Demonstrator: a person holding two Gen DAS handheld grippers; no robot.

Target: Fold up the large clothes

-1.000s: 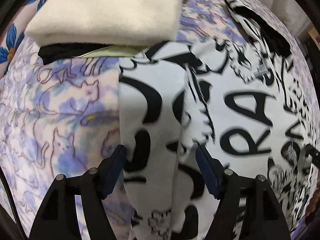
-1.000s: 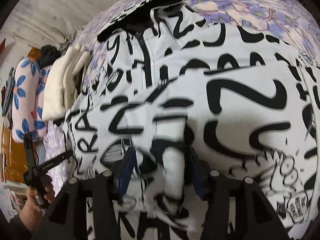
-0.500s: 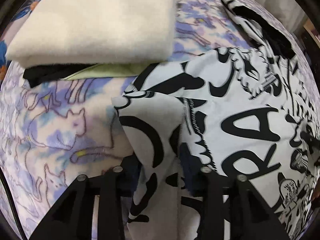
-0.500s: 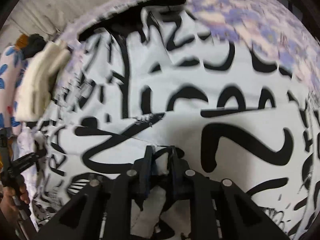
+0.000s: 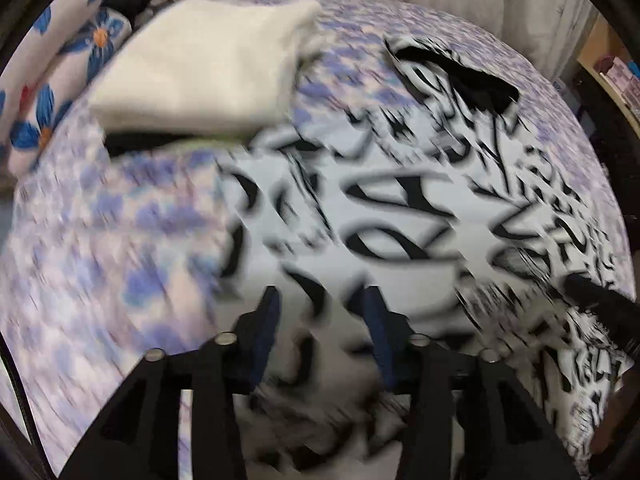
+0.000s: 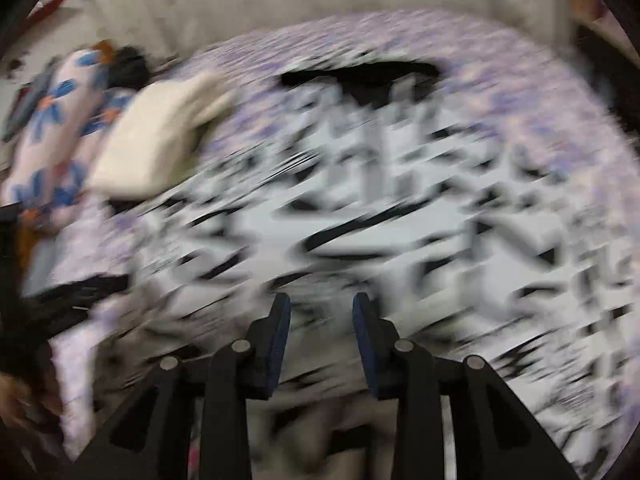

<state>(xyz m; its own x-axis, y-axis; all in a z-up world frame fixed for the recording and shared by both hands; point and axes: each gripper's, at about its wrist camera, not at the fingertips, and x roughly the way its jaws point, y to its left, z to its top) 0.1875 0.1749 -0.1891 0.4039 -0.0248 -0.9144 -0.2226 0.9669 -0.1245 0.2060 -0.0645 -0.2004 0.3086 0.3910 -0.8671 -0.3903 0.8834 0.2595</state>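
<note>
A white garment with bold black lettering (image 5: 400, 216) lies spread on the bed, with its black-lined neck opening (image 5: 460, 76) at the far end. Both views are blurred by motion. My left gripper (image 5: 320, 294) hovers over the garment's near left part. Its jaws are closing; cloth lies under and between them, but the blue pads (image 5: 266, 328) show bare. My right gripper (image 6: 322, 300) hangs above the garment (image 6: 380, 208). Its jaws are opening, and nothing is pinched between its pads (image 6: 280, 332).
A folded cream blanket (image 5: 208, 68) rests on dark clothes at the far left, next to a blue-flowered pillow (image 5: 60, 72). The purple patterned sheet (image 5: 100, 260) shows left of the garment. A shelf (image 5: 616, 64) stands at the right. A person's hand (image 6: 16, 396) shows at the lower left.
Both grippers have pulled back and up, so more of the bed shows. The right jaws, pinched on a fold before, now stand apart. The fold no longer drapes over the left fingers.
</note>
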